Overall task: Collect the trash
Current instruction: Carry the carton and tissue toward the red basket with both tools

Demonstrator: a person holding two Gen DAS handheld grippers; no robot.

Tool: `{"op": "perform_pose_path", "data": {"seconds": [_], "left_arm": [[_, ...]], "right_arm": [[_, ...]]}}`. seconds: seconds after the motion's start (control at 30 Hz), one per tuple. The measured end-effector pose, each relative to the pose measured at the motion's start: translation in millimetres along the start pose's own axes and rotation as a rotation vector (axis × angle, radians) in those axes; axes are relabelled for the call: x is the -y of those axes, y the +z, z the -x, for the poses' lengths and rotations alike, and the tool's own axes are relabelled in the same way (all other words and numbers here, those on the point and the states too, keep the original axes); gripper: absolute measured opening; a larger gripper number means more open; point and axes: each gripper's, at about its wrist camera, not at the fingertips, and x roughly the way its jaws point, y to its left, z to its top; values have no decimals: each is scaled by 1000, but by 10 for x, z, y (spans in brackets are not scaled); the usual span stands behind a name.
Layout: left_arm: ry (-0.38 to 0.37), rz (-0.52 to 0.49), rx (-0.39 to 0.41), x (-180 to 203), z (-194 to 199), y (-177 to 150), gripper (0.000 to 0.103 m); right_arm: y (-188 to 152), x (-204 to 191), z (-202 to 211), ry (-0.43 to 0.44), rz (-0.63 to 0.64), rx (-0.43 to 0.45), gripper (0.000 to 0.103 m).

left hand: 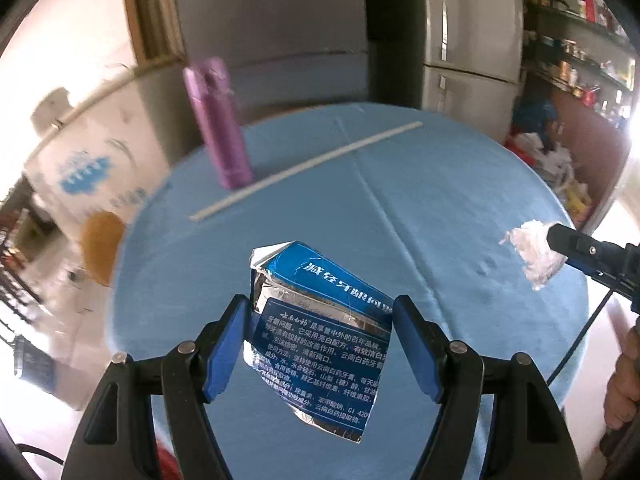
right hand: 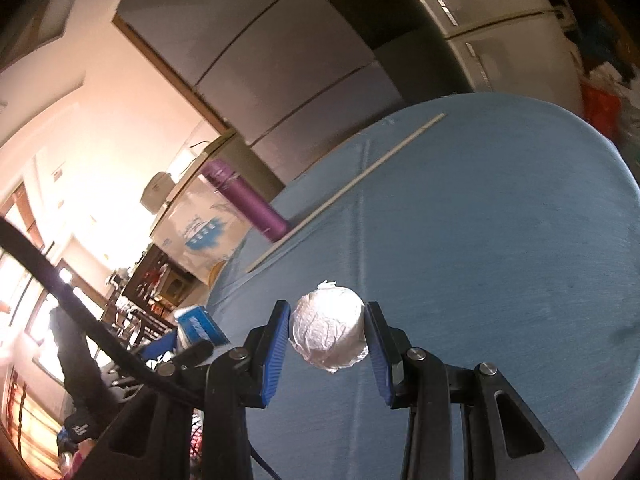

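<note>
My left gripper (left hand: 320, 316) is shut on a crumpled blue toothpaste box (left hand: 320, 336) with white print and holds it above the round blue table (left hand: 460, 200). My right gripper (right hand: 328, 322) is shut on a crumpled silver foil ball (right hand: 329, 330) and holds it over the table (right hand: 500, 240). The foil ball (left hand: 534, 252) and the right gripper's tip also show at the right of the left wrist view. The blue box (right hand: 198, 326) and left gripper show at the lower left of the right wrist view.
A purple bottle (left hand: 218, 124) stands at the table's far left edge. A long white stick (left hand: 304, 170) lies across the far side of the table; both show in the right wrist view too, the bottle (right hand: 248, 202) and the stick (right hand: 352, 188). A fridge (left hand: 468, 40) stands behind.
</note>
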Motion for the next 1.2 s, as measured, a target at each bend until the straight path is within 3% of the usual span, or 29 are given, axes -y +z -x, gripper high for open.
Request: {"op": "perform_pose_path", "data": {"seconds": [0.1, 0.57, 0.93, 1.2], "left_arm": [[71, -2, 11, -122, 189, -21, 74], [121, 41, 77, -413, 569, -124, 74], [146, 31, 95, -415, 626, -139, 74], [145, 27, 66, -412, 537, -141, 74]], "right_arm": [[-43, -155, 16, 15, 28, -2, 40], [-210, -646, 140, 60, 109, -8, 40], [-280, -672, 93, 49, 120, -37, 40], [-297, -640, 34, 43, 108, -59, 40]]}}
